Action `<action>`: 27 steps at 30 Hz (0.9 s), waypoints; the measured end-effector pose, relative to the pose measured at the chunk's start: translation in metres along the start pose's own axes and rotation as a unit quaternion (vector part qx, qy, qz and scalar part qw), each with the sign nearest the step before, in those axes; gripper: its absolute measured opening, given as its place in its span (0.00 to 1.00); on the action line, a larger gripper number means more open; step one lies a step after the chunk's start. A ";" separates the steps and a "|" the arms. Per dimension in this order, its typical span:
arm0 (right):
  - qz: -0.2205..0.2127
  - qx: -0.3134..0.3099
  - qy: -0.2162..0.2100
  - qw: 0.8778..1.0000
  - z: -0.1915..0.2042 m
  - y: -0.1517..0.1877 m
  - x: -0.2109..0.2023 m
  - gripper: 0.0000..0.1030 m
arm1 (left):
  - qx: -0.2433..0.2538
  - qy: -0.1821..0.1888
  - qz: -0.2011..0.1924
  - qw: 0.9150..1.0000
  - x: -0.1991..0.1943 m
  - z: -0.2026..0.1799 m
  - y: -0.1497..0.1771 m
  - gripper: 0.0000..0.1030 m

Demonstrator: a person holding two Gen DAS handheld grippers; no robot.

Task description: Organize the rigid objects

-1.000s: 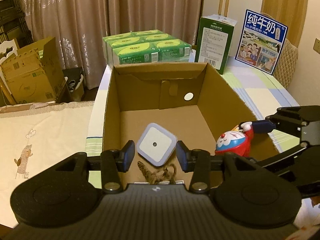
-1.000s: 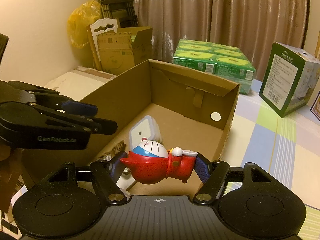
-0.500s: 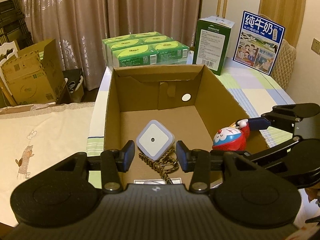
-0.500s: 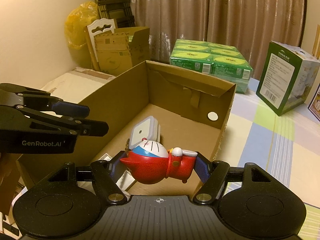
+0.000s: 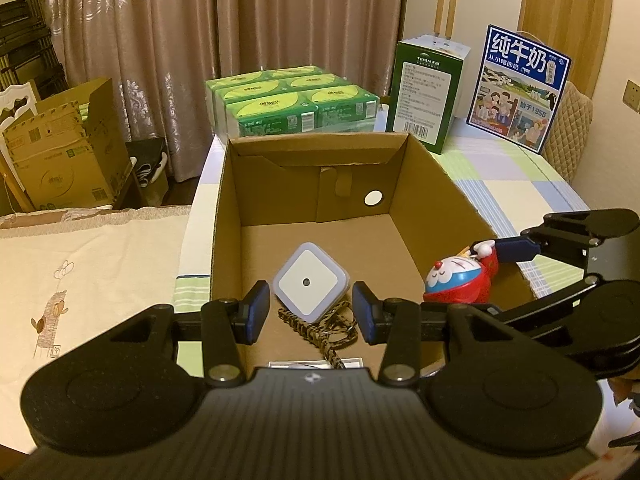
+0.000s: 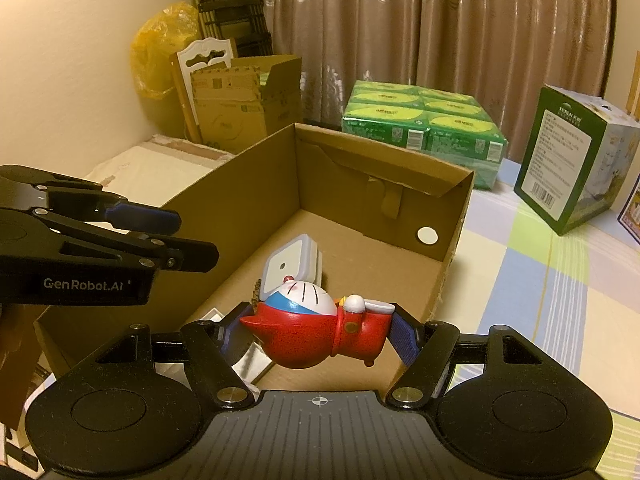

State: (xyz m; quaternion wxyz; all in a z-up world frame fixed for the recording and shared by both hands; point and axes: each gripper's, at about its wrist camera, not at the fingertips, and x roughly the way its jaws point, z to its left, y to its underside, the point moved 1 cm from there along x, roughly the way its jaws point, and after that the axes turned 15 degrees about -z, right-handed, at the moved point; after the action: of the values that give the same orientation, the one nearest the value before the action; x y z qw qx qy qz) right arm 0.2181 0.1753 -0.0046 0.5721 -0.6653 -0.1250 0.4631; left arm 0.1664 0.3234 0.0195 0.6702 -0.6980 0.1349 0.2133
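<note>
Tool [image 6: 318, 330] pinches glossy rounded figurine [image 6: 316, 328] over corrugated box [image 6: 240, 208].

We see a red, blue and white cat figurine [image 6: 320, 328] lying on its side, pinched above the open cardboard box [image 5: 436, 196]. On the box floor lie a white square night light [image 5: 308, 282] and, touching it, a braided cord [image 5: 320, 332].

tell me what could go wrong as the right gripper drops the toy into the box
1. The toy hangs near the box's right wall; released here, it may clip the rim and fall outside.
2. It could land on the white cube or the braided cord below.
3. The left gripper, open, hovers over the same box, so the two might collide.
</note>
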 end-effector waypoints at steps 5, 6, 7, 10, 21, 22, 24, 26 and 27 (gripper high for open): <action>0.002 -0.001 -0.003 1.000 0.000 0.000 0.001 0.66 | -0.003 -0.002 -0.003 1.000 -0.001 0.001 -0.001 0.39; -0.003 -0.001 -0.006 1.000 0.001 -0.001 0.001 0.66 | -0.003 -0.003 -0.003 1.000 -0.001 0.001 -0.001 0.40; -0.008 -0.001 -0.008 1.000 0.001 -0.002 -0.001 0.66 | -0.003 -0.005 -0.003 1.000 -0.002 0.001 -0.001 0.42; -0.019 -0.001 -0.009 1.000 0.001 -0.006 -0.007 0.66 | -0.008 -0.007 -0.009 1.000 -0.008 0.002 -0.002 0.44; -0.042 0.056 0.003 0.998 -0.008 -0.006 -0.072 0.67 | -0.028 -0.011 -0.020 0.999 -0.050 -0.007 0.001 0.61; -0.041 0.061 0.005 0.997 -0.007 -0.005 -0.078 0.68 | -0.030 -0.010 -0.020 0.999 -0.055 -0.010 0.001 0.63; -0.037 0.069 0.010 0.997 -0.004 -0.003 -0.089 0.68 | -0.031 -0.009 -0.019 0.999 -0.065 -0.016 0.002 0.68; -0.033 0.077 0.018 0.996 -0.001 -0.001 -0.100 0.69 | -0.033 -0.010 -0.019 0.999 -0.076 -0.022 0.004 0.73; -0.032 0.084 0.022 0.996 0.000 0.001 -0.106 0.69 | -0.036 -0.010 -0.018 0.999 -0.082 -0.026 0.006 0.75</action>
State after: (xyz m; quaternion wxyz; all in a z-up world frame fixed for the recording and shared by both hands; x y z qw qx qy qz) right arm 0.1607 0.1017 0.0448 0.6429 -0.6208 -0.0947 0.4385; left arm 0.0948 0.2896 0.0542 0.6498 -0.7217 0.1079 0.2127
